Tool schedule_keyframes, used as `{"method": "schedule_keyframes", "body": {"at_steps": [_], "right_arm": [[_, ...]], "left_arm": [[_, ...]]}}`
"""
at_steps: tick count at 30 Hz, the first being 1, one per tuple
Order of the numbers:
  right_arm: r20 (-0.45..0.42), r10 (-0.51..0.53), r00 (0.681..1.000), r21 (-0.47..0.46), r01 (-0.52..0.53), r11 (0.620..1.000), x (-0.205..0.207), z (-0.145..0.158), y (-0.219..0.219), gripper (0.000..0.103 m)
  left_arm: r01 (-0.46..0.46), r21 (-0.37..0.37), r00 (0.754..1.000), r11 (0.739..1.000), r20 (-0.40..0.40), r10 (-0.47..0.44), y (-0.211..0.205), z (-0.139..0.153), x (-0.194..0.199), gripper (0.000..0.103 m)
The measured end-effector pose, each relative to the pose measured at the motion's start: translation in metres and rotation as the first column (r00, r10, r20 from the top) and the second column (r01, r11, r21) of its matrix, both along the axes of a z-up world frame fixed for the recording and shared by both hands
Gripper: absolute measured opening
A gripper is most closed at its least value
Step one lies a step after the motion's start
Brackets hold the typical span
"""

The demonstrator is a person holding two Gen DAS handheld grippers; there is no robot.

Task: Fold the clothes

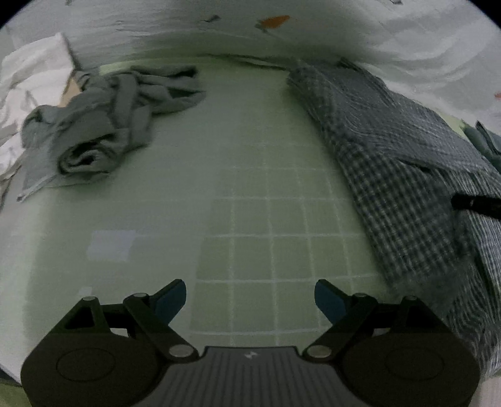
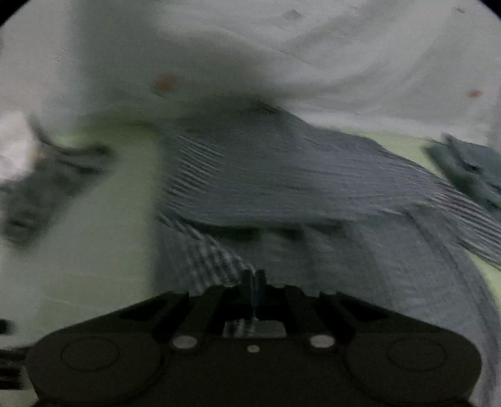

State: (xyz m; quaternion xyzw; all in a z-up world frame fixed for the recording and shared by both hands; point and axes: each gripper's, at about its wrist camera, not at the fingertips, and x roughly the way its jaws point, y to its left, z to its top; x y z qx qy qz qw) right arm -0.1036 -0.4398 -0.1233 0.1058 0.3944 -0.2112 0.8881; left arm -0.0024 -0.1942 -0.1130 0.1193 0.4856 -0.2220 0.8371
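Note:
A blue-and-white checked shirt lies along the right side of the green grid mat. My left gripper is open and empty above the mat, left of the shirt. In the blurred right wrist view the checked shirt fills the middle, partly folded over itself. My right gripper is shut, its fingertips pinching the shirt's near edge. A dark tip of the right gripper shows at the shirt's right edge.
A crumpled grey garment lies at the mat's far left, also seen blurred. White bedding runs along the back. A white cloth sits at far left. A teal garment lies far right.

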Motion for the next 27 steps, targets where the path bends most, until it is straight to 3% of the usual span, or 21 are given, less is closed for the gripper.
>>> {"method": "schedule_keyframes", "body": {"at_steps": [1,4,5,6,12,16,17,20,27], "right_arm": [[-0.049,-0.032,0.998,-0.007,0.031,0.999,-0.001,-0.010,-0.009,0.003],[-0.059,-0.112,0.992,0.044,0.115,0.992,-0.020,-0.019,-0.020,0.023],[-0.048,-0.111,0.993,0.065,0.114,0.991,-0.025,-0.019,-0.016,0.036],[-0.037,-0.108,0.993,0.087,0.111,0.990,-0.031,-0.020,-0.011,0.039],[0.005,-0.056,0.998,0.233,0.053,0.971,-0.045,-0.027,0.017,0.042],[0.009,-0.031,0.999,0.248,0.028,0.968,-0.039,-0.026,0.023,0.047],[0.008,-0.033,0.999,0.239,0.030,0.971,-0.040,-0.025,0.022,0.044],[0.007,-0.039,0.999,0.213,0.037,0.976,-0.041,-0.023,0.019,0.001],[-0.009,-0.069,0.998,0.132,0.070,0.989,-0.045,-0.017,0.010,0.000]], "left_arm": [[0.011,0.003,1.000,1.000,-0.005,-0.011,-0.003,-0.002,-0.001,0.089],[0.048,0.016,0.999,0.999,-0.012,-0.047,-0.012,-0.006,-0.004,0.089],[0.058,0.020,0.998,0.998,-0.014,-0.057,-0.015,-0.007,-0.005,0.089],[0.066,0.024,0.998,0.998,-0.019,-0.065,-0.018,-0.009,-0.007,0.089],[0.093,0.042,0.995,0.995,-0.040,-0.092,-0.029,-0.016,-0.008,0.089],[0.099,0.049,0.994,0.994,-0.040,-0.097,-0.031,-0.017,-0.011,0.089],[0.098,0.049,0.995,0.994,-0.040,-0.096,-0.031,-0.017,-0.011,0.089],[0.093,0.048,0.995,0.995,-0.040,-0.091,-0.029,-0.017,-0.010,0.089],[0.054,0.043,0.998,0.998,-0.039,-0.052,-0.015,-0.017,-0.006,0.089]]}}
